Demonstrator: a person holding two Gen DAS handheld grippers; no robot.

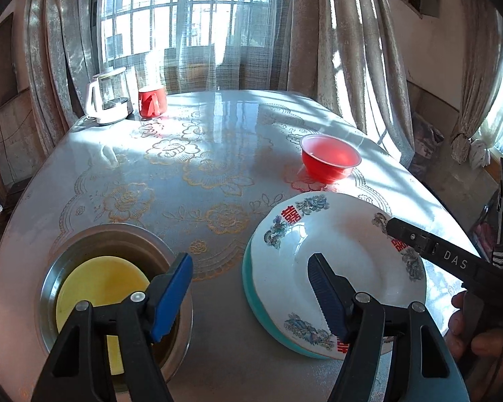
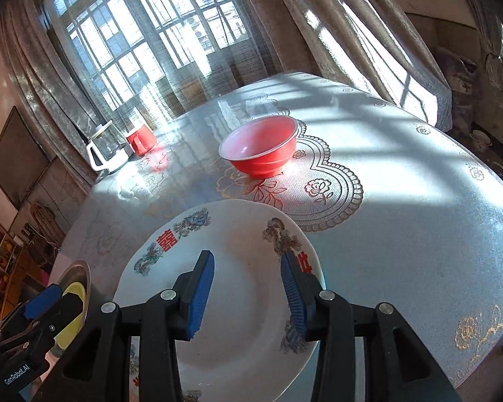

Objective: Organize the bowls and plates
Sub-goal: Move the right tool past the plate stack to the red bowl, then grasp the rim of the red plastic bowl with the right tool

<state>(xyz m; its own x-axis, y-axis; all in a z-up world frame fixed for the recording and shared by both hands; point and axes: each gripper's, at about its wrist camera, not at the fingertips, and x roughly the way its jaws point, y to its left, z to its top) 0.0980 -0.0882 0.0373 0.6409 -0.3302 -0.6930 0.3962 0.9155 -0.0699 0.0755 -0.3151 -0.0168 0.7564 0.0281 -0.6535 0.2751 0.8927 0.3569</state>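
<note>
A white plate (image 1: pixel 352 251) with dragon and red-character decoration lies on a teal plate (image 1: pixel 251 301) at the table's near right. To its left, a yellow plate (image 1: pixel 100 278) sits inside a metal bowl (image 1: pixel 84 234). A red bowl (image 1: pixel 330 160) stands farther back on the right. My left gripper (image 1: pixel 251 294) is open, one finger over the metal bowl and the other over the white plate, holding nothing. My right gripper (image 2: pixel 248 294) hovers open above the white plate (image 2: pixel 244 351), with nothing between its pads. The red bowl (image 2: pixel 260 147) stands beyond it.
A glass kettle (image 1: pixel 109 100) and a red mug (image 1: pixel 152 101) stand at the far left of the table (image 1: pixel 201 167), which has a floral cloth. Curtains and windows close off the back. A hand (image 1: pixel 469 328) holds the right gripper at the table's right edge.
</note>
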